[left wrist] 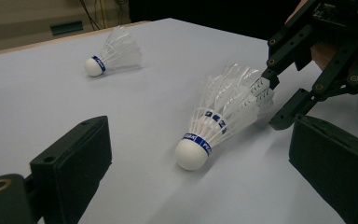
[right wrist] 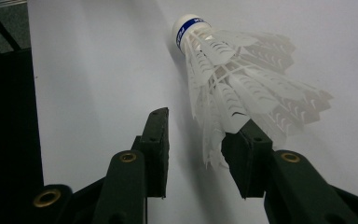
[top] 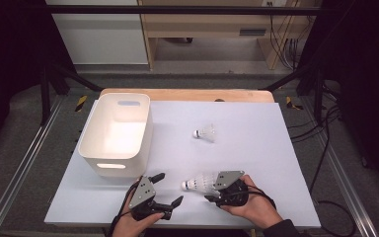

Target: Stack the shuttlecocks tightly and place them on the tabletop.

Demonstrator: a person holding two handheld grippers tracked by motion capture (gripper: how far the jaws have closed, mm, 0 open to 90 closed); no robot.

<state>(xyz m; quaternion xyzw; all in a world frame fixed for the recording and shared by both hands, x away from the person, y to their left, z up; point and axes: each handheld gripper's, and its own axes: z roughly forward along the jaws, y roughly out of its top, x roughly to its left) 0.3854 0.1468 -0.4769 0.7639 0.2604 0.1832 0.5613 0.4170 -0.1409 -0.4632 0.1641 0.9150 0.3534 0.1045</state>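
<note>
A white feather shuttlecock (top: 197,183) (left wrist: 219,119) (right wrist: 233,70) with a blue band lies on its side on the pale sheet, cork pointing left in the high view. My right gripper (top: 212,191) (right wrist: 203,121) (left wrist: 272,100) is at its feather end with jaws apart. The skirt's rim sits between them, against one pad, with a gap to the other. My left gripper (top: 171,187) (left wrist: 198,123) stands open just left of the cork, nothing between its jaws. A second shuttlecock (top: 206,133) (left wrist: 114,53) lies farther back near the table's middle.
A white plastic bin (top: 128,168) with handle slots stands at the left of the pale sheet (top: 256,148), close behind the left gripper. The wooden table edge runs along the back; metal frame rails flank both sides.
</note>
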